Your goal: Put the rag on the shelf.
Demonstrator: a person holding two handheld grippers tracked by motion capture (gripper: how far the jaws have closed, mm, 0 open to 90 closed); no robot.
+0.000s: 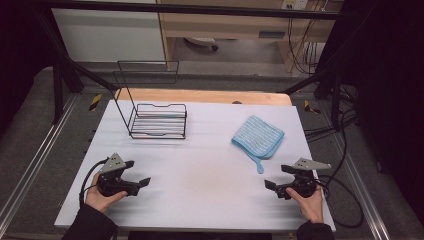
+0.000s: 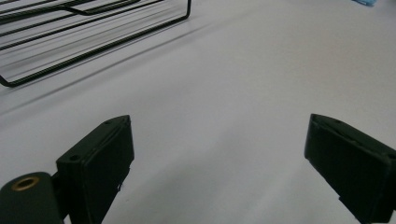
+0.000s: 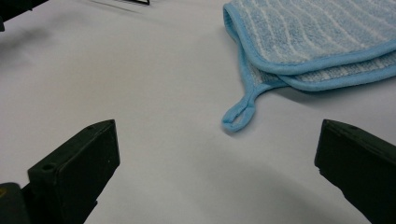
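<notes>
Both grippers, left [image 1: 141,173] and right [image 1: 274,176], idle low on worktop [image 1: 200,175], fingers spread and empty; start judged, next likely right reaching for blue cloth [image 1: 257,135] by wire rack [image 1: 159,120].

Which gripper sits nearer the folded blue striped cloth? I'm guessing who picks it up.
Right. The right gripper is just below the folded blue striped cloth, facing its loop; the left gripper is far across the table, open.
</notes>
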